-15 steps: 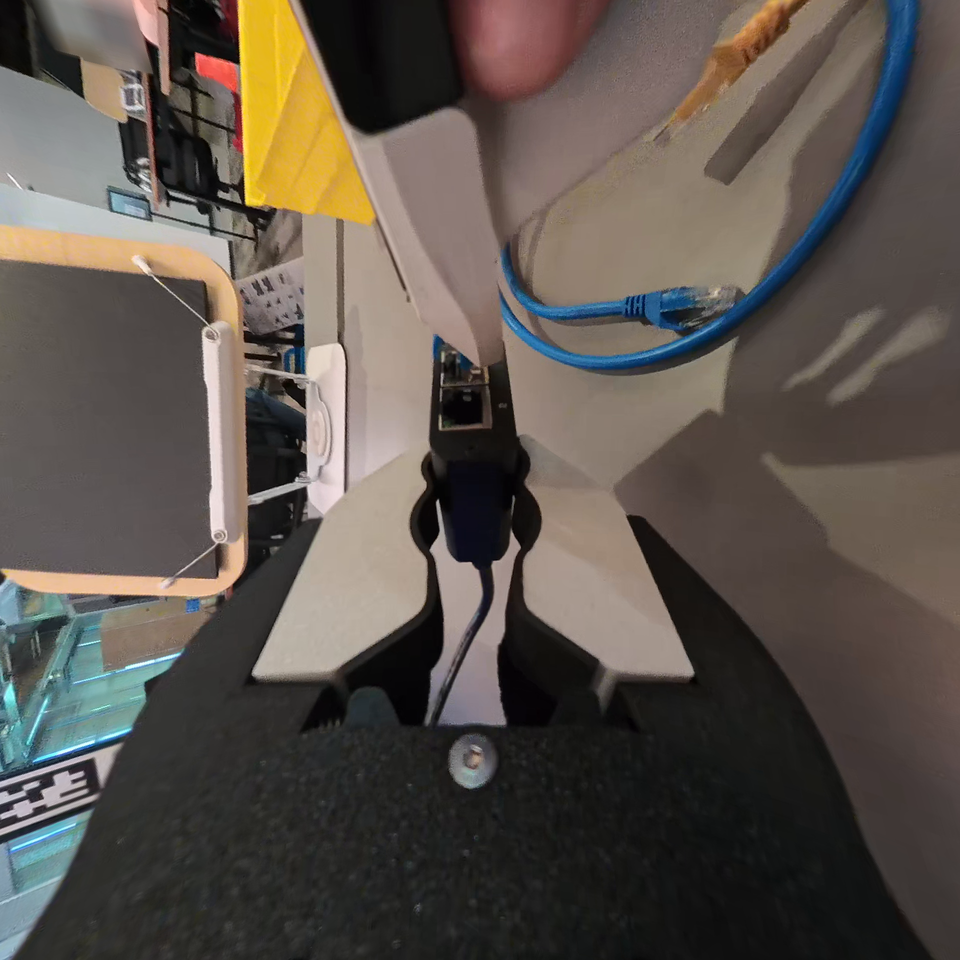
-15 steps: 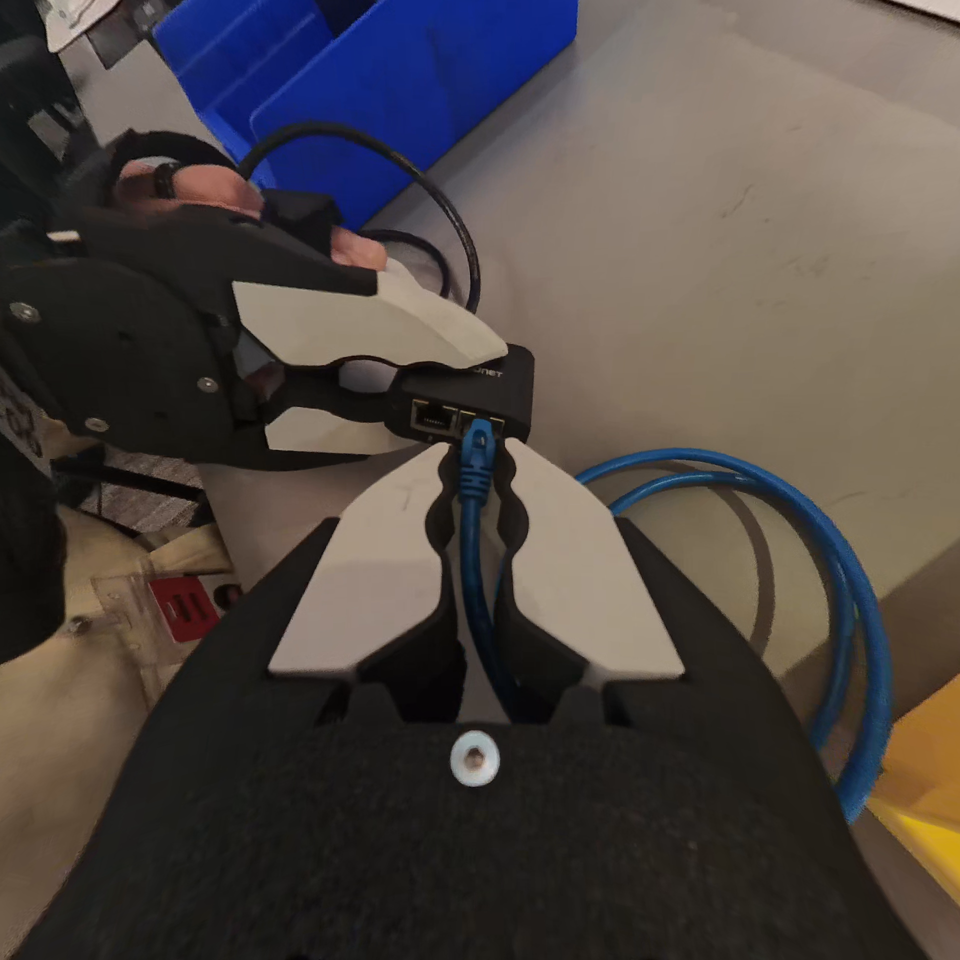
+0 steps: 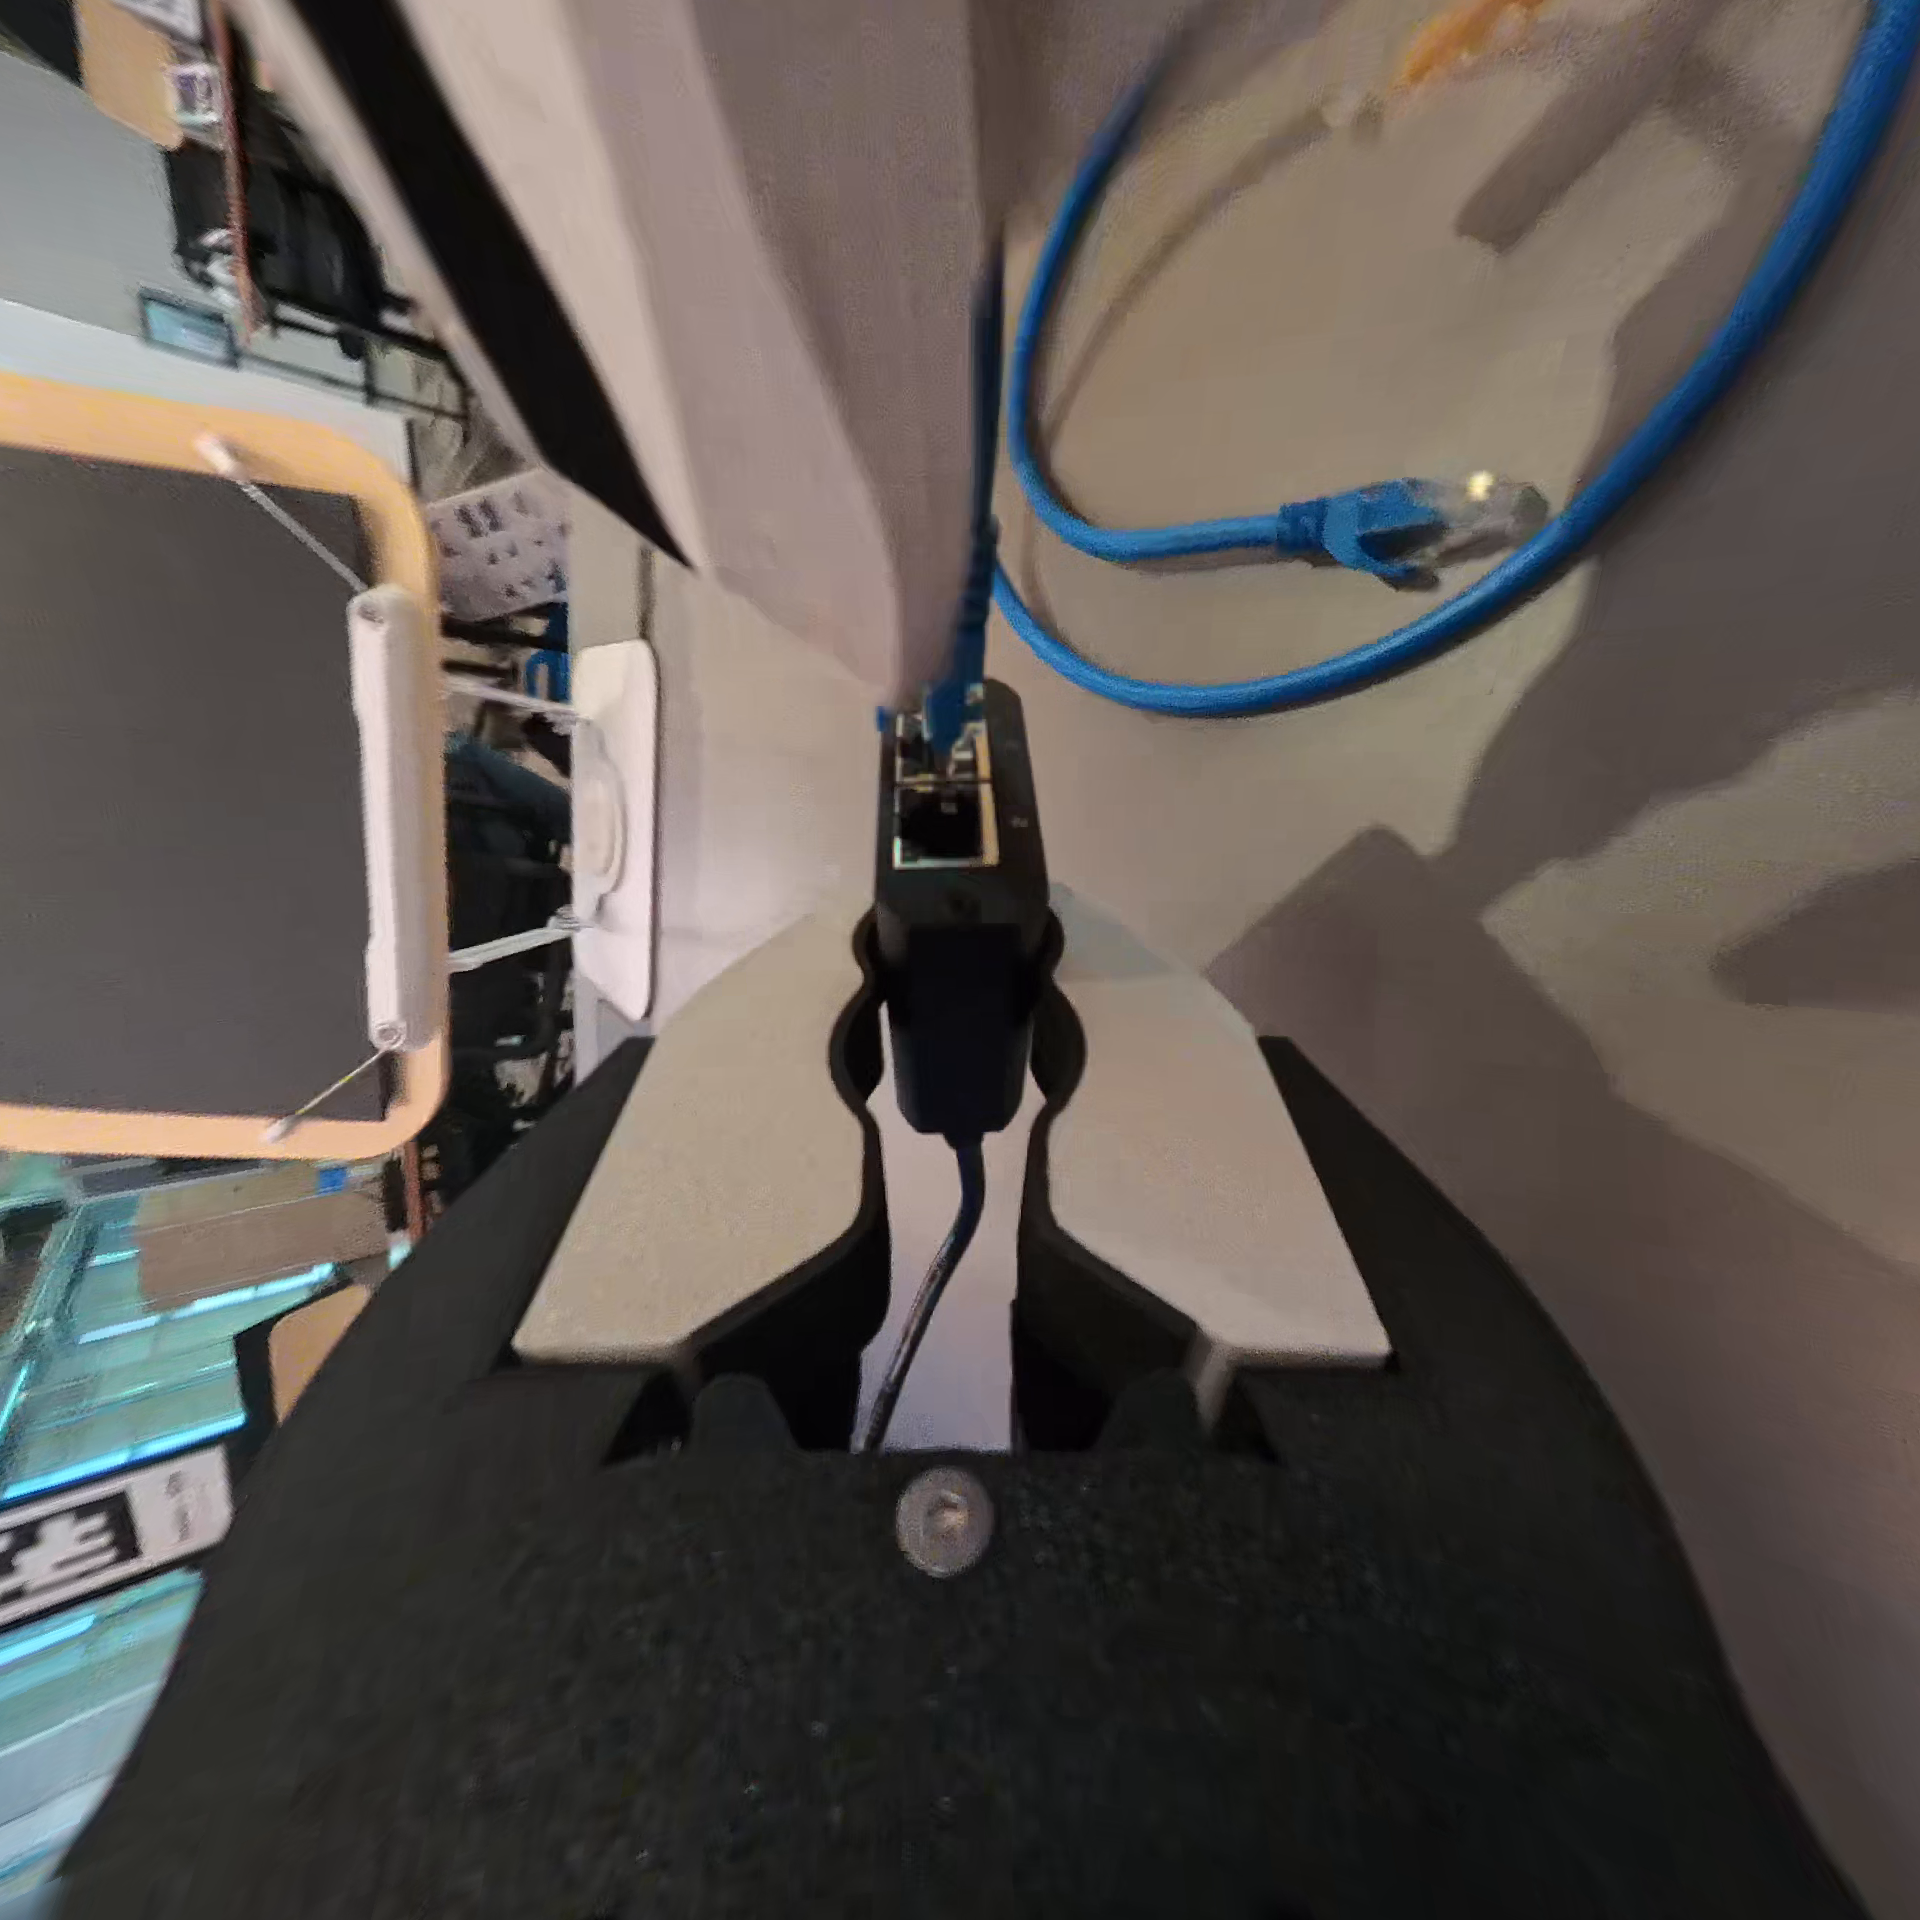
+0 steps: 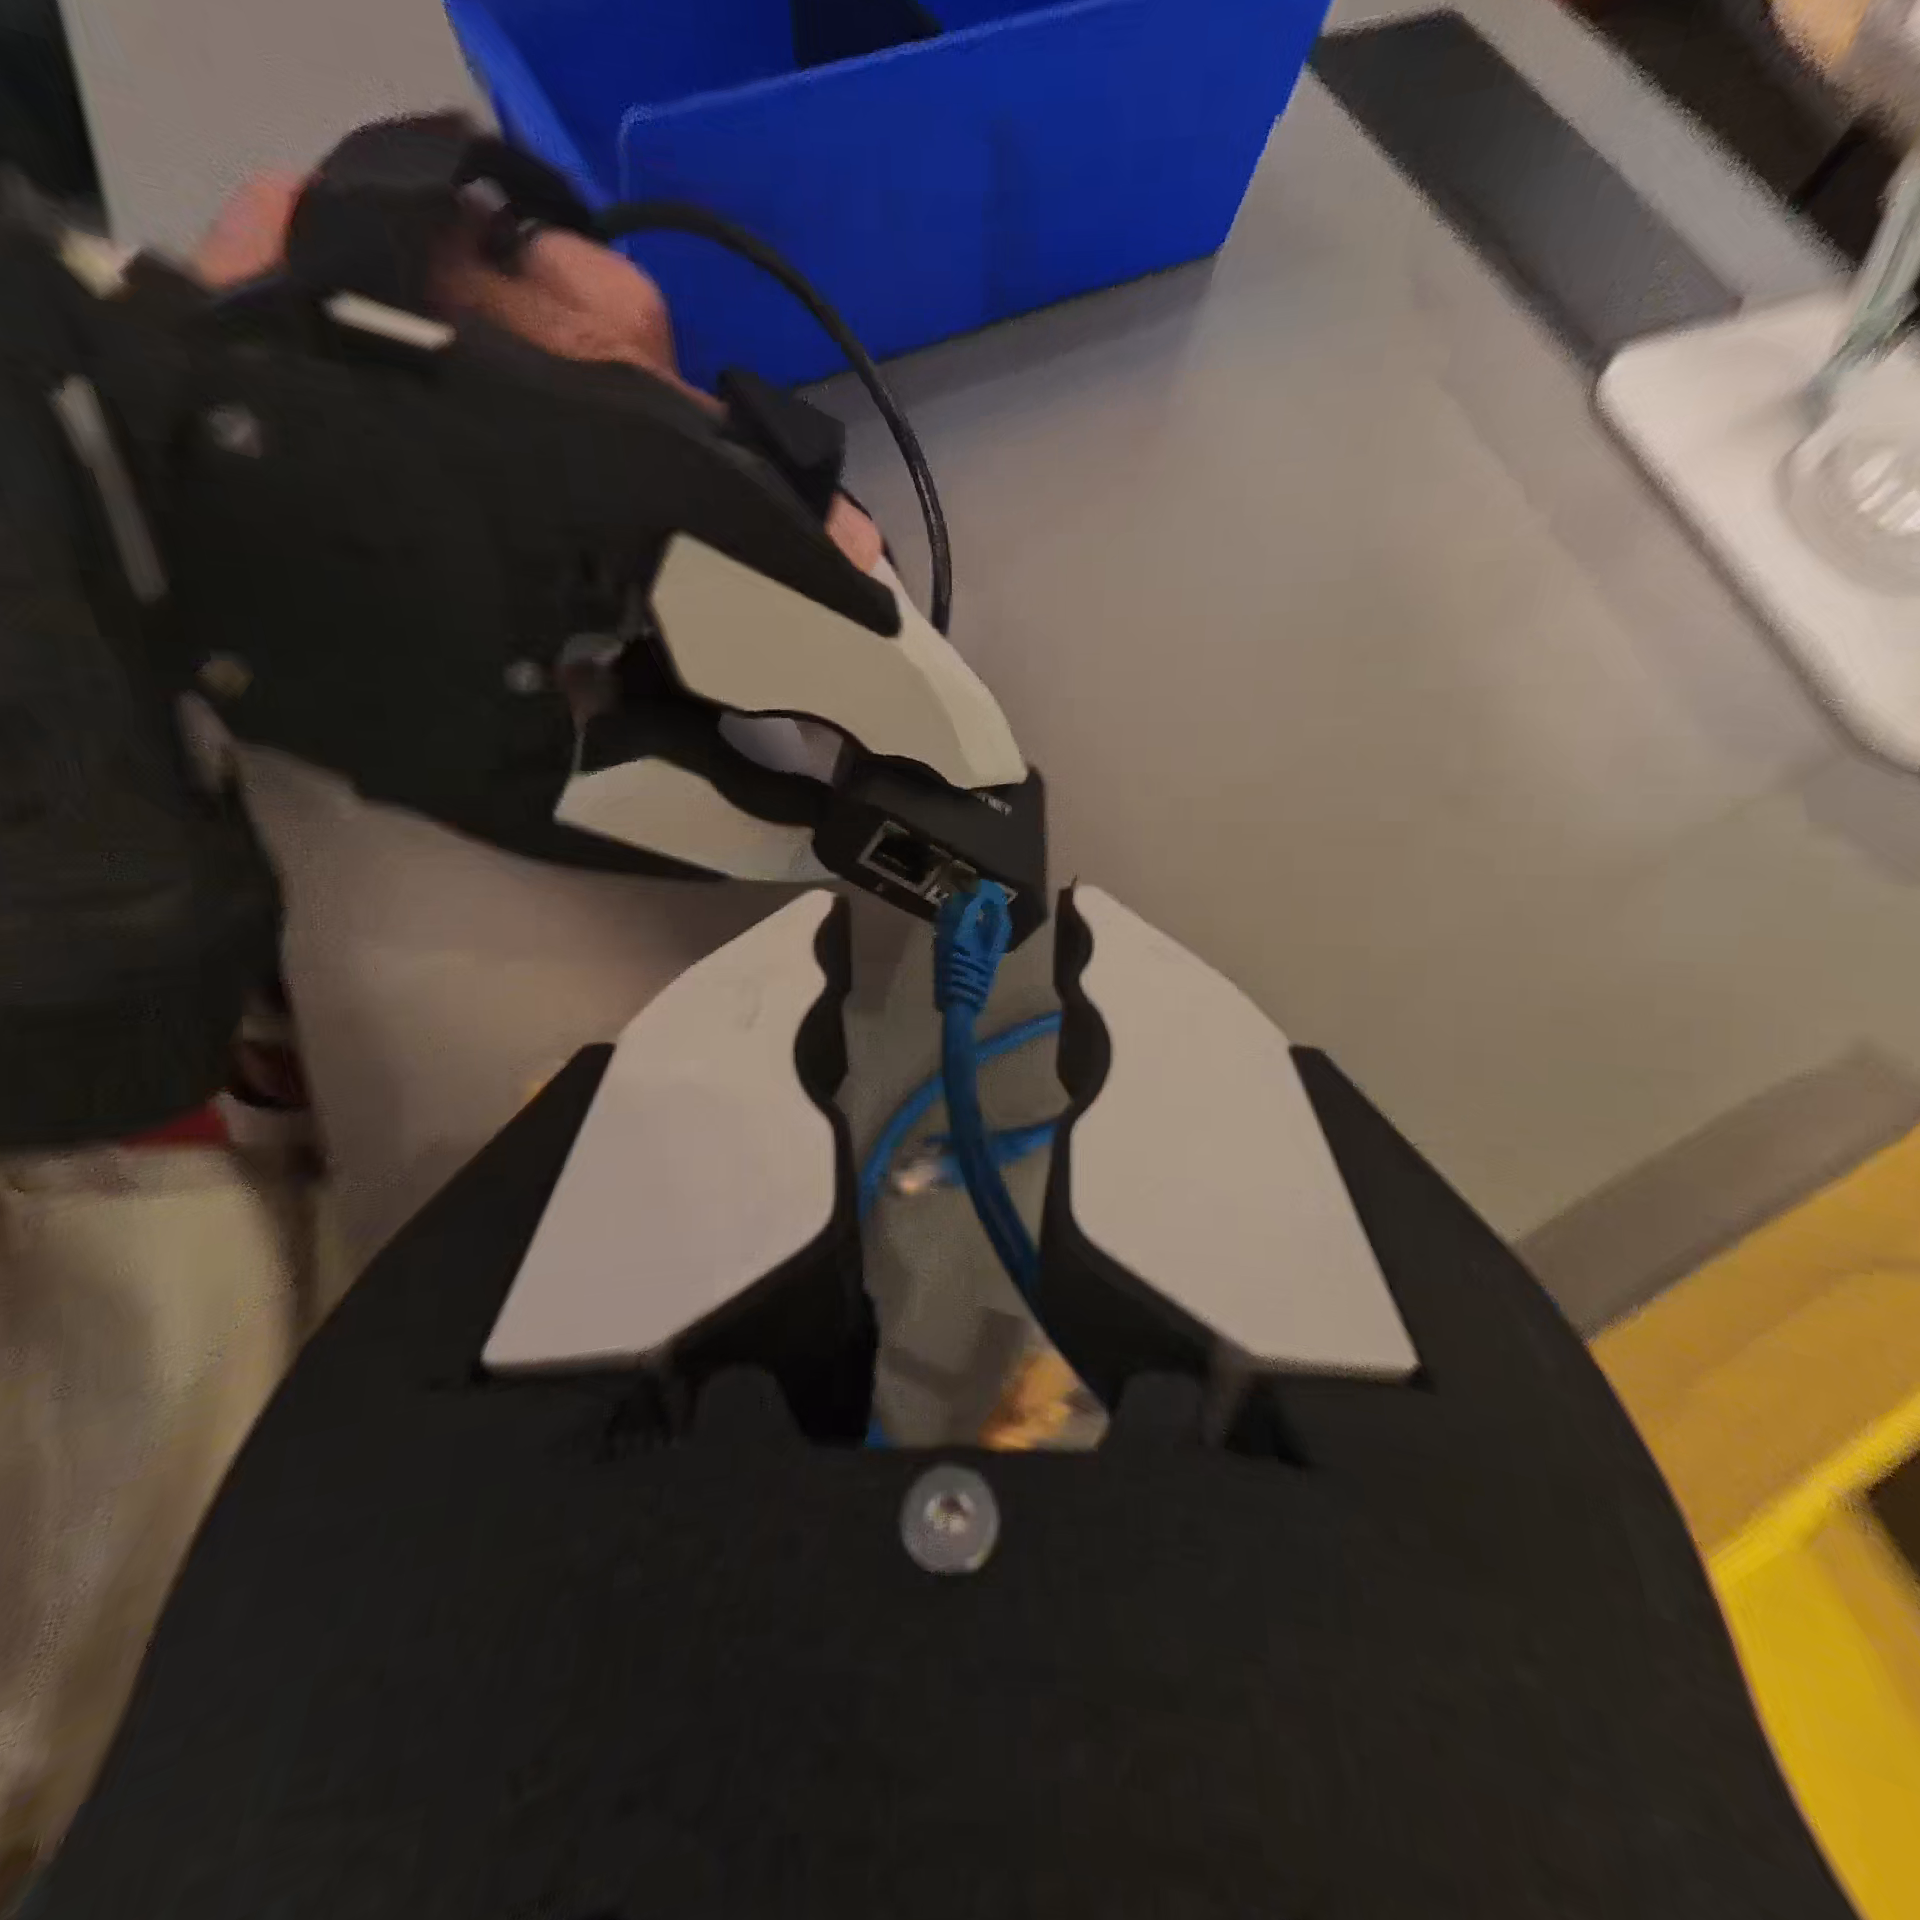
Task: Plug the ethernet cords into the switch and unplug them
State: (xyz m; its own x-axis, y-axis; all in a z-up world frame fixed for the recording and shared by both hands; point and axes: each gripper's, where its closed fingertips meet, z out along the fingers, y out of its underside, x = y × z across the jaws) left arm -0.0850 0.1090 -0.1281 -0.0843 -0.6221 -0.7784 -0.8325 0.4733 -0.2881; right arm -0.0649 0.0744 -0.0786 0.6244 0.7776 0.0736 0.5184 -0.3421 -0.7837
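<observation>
Right tongs (image 4: 951, 920) now apart, cord (image 4: 971, 951) released

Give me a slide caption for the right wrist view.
Right tongs open around the blue cord plugged into the black switch, held by the left tongs.

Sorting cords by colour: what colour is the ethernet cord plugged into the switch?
Blue; the ethernet cord shows best in the right wrist view.

Grey tabletop (image 4: 1351, 644), blue bin (image 4: 935, 177) behind
</observation>
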